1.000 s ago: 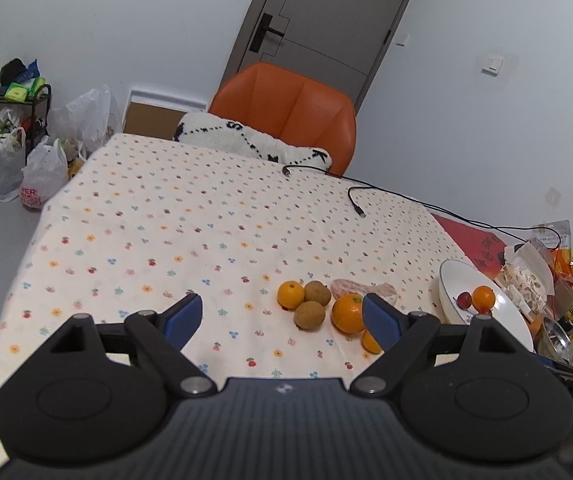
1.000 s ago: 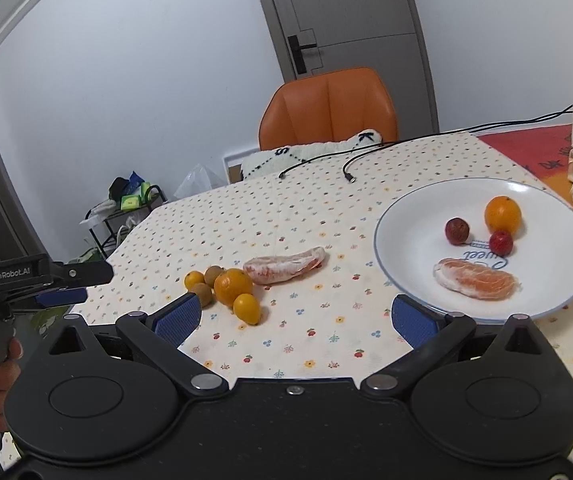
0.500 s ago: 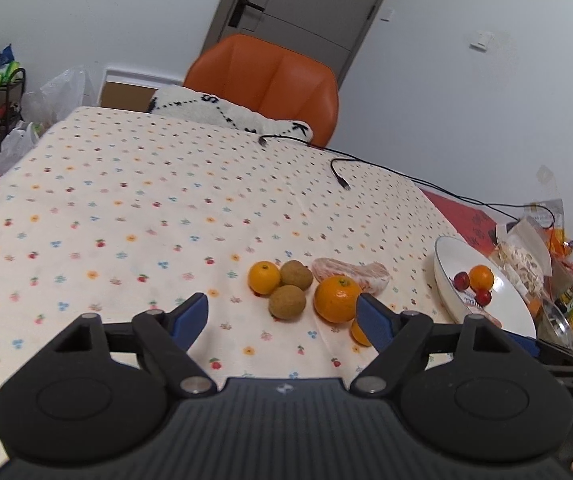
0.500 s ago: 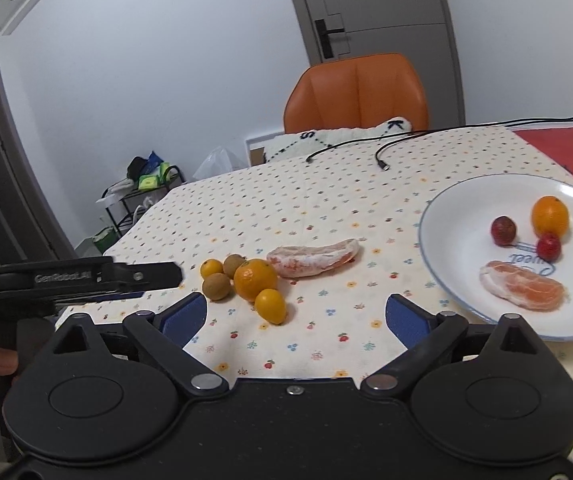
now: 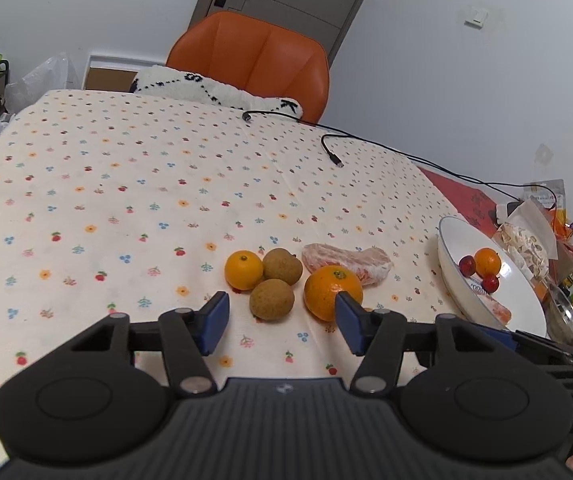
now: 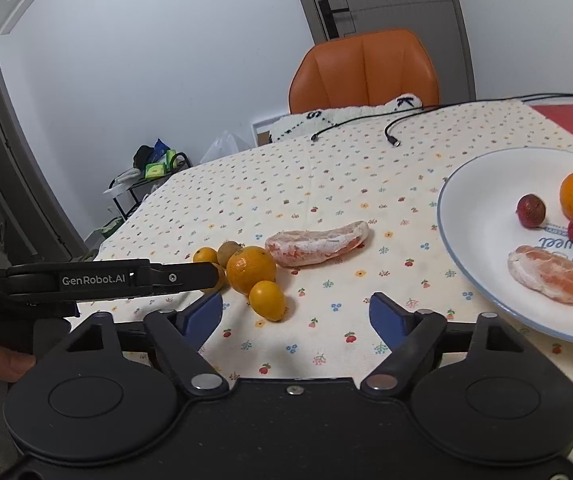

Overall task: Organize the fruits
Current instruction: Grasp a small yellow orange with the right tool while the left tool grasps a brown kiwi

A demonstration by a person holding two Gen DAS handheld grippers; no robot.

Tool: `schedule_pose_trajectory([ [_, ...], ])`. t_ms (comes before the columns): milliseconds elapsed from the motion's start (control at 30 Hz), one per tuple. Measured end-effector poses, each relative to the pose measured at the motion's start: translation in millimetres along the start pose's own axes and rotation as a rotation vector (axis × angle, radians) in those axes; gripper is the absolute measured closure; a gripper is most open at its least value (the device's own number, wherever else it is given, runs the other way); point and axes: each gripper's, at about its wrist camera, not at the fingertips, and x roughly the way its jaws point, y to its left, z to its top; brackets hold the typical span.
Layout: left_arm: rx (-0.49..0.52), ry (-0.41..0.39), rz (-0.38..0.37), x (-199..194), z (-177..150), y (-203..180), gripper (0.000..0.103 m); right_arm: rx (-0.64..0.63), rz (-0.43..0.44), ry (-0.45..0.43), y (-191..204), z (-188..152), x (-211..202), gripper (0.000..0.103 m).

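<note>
L tool (image 5: 282, 322) had closed in on brown fruit (image 5: 272, 299), wide open & empty; R tool (image 6: 296, 316) open, empty; pickup looked next.

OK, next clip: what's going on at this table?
A person holds two grippers over a flowered tablecloth, sorting fruit onto a white plate. The plate has an orange, two red fruits and a peeled citrus piece. Loose on the cloth are oranges, two brown fruits and another peeled piece. The left gripper is open, close to a brown fruit. The right gripper is open, holding nothing.
</note>
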Motion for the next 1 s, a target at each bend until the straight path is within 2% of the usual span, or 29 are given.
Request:
schedule_pose_trajectory([
  [200,0.003,-0.001,0.0,9.8,0.5,2.2,0.05,0.004,0.012,0.024,-0.3,-0.3,11.6,0.03],
  [267,-0.003,-0.002,-0.005,11.6,1.4,3.3,0.057,0.005,0.016,0.032,0.1,0.1,15.5,0.032],
  [367,-0.001,0.01,-0.005,14.0,1.7,5.9,0.078,0.001,0.025,0.043,3.8,0.3,21.8,0.034],
  [567,-0.001,-0.001,-0.002,4.9,0.4,13.8,0.079,-0.021,0.036,0.043,13.3,1.1,32.0,0.04],
  [667,-0.006,-0.012,0.008,-1.9,1.2,17.6,0.079,-0.028,0.037,0.047,16.5,2.6,36.6,0.058],
  [733,-0.012,-0.017,0.013,-5.5,1.3,19.4,0.079,-0.022,0.057,0.06,16.9,3.6,38.6,0.078],
  [1000,-0.003,-0.034,0.005,-15.4,0.1,12.9,0.079,-0.018,0.035,0.026,14.8,3.9,22.4,0.08],
])
